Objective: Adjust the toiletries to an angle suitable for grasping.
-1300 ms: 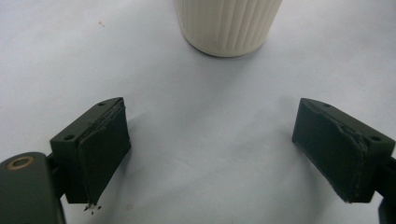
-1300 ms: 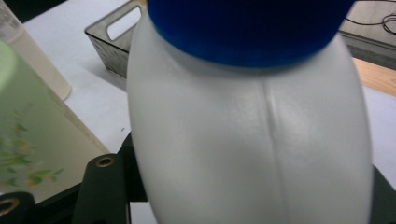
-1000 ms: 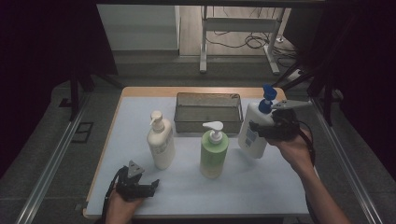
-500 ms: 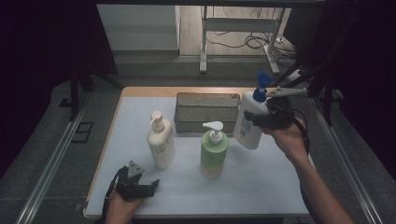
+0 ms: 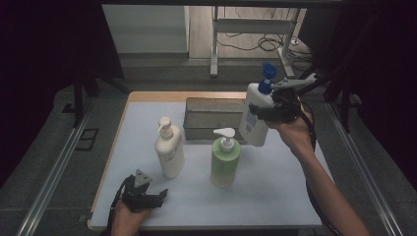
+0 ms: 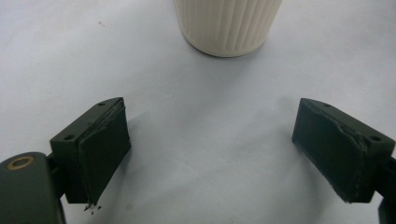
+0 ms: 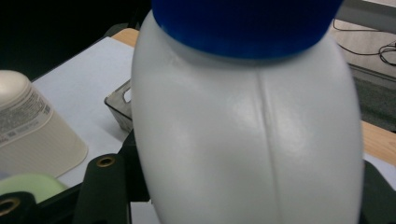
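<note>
Two jaws of the left gripper [image 5: 147, 196] are gaping empty on the tabletop [image 5: 275, 196], cream bottle [image 5: 169, 150] cropped above them. Right gripper [image 5: 275, 110] is clamping the blue-capped white bottle [image 5: 254, 115] aloft, bottle hiding its jaws up close.

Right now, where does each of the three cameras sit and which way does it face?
High view: above the person's side, facing forward and down on the table; both forearms, left tongs, right tongs.
Left gripper view: rides the left tongs, low over the table, facing the cream pump bottle; open jaws show.
Right gripper view: rides the right tongs, facing the white blue-capped bottle they clamp.
Shared: cream pump bottle, high view and right gripper view.
</note>
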A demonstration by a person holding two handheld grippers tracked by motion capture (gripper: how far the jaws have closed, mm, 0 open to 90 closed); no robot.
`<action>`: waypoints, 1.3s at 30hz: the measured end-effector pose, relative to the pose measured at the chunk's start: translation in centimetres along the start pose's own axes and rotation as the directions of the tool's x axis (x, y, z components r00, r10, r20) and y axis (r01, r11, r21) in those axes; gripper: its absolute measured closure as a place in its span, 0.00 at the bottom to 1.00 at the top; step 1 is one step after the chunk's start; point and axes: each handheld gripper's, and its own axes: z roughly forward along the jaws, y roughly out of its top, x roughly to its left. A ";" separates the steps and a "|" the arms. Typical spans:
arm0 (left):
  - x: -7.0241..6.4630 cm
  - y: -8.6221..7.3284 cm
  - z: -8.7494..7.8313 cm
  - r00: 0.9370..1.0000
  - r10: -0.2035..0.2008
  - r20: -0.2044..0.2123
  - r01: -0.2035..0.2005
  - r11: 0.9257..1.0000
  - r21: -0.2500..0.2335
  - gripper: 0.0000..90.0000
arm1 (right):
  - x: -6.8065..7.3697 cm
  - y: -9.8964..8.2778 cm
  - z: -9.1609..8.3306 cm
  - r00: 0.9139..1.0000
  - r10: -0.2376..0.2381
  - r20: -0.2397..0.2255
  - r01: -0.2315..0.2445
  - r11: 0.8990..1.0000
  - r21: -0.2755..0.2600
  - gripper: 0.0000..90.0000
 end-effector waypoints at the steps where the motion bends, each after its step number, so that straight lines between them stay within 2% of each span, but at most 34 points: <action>1: 0.0 0.0 0.0 1.000 0.000 0.001 0.000 1.000 0.000 0.12 | 0.0 0.2 0.1 1.000 -0.001 0.002 0.001 1.000 -0.002 0.44; 16: 0.0 0.0 0.0 1.000 0.002 0.000 -0.002 1.000 0.000 0.12 | 0.2 2.0 2.5 1.000 0.000 0.021 0.001 1.000 -0.017 0.44; 21: 0.0 0.0 0.0 1.000 0.001 -0.001 -0.001 1.000 0.000 0.12 | 0.3 2.5 3.4 1.000 0.014 0.017 -0.013 1.000 -0.024 0.44; 39: 0.0 0.0 0.0 1.000 0.001 0.000 -0.001 1.000 0.000 0.12 | 1.5 4.2 8.1 0.999 0.018 0.040 -0.016 0.999 -0.041 0.44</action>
